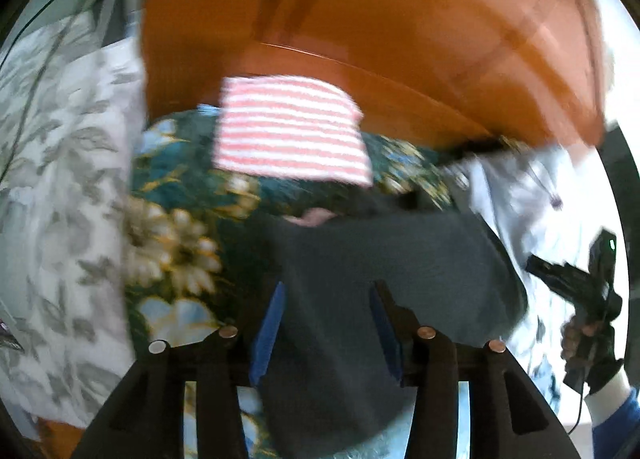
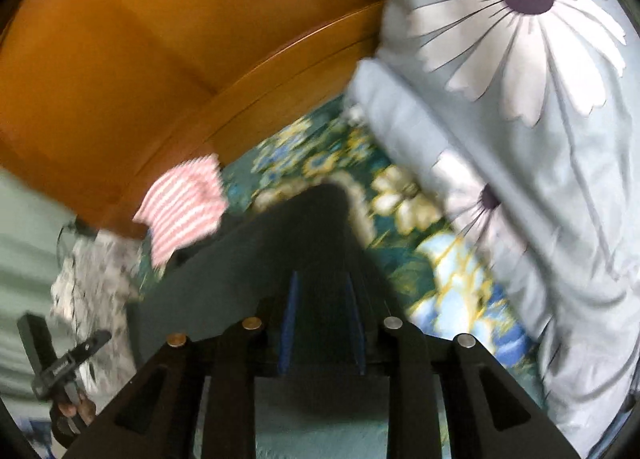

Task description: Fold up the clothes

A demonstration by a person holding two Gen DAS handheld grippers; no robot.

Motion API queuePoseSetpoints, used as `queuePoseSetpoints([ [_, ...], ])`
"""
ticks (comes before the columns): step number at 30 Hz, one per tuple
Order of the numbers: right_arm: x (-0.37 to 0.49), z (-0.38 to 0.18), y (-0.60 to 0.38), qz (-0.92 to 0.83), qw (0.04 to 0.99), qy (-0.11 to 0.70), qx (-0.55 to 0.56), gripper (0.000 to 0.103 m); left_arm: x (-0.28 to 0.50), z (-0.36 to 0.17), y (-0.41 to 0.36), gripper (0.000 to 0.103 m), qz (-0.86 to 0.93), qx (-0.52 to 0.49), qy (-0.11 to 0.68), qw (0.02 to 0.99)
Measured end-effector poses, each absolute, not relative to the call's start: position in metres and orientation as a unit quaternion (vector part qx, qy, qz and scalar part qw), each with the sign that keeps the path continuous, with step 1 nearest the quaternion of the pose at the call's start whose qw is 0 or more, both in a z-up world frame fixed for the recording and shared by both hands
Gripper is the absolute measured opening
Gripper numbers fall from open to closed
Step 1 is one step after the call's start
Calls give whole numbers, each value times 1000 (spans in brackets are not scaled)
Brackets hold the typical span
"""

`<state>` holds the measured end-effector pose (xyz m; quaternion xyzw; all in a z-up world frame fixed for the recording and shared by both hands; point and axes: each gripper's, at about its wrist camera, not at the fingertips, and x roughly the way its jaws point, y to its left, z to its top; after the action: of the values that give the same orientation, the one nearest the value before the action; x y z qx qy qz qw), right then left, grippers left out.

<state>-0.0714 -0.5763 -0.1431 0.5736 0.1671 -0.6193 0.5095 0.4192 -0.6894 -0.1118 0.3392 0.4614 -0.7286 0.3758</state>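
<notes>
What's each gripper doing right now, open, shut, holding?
Left gripper: fingers apart, dark garment between them; a grip cannot be told.
Right gripper: dark garment between its fingers; blur hides whether it grips.

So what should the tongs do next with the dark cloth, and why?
Probably shut the left tongs on the dark cloth. It lies between their blue pads, which stand apart, so nothing is gripped on that side yet. The right tongs look nearly closed on the same cloth, though blur hides this.
</notes>
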Motion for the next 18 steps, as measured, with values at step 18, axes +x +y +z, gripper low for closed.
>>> queuePoseSetpoints([
  [18,-15,-196,-554,-632,503,245,536,25,354,-171,-625,65,-718,408,405,391],
])
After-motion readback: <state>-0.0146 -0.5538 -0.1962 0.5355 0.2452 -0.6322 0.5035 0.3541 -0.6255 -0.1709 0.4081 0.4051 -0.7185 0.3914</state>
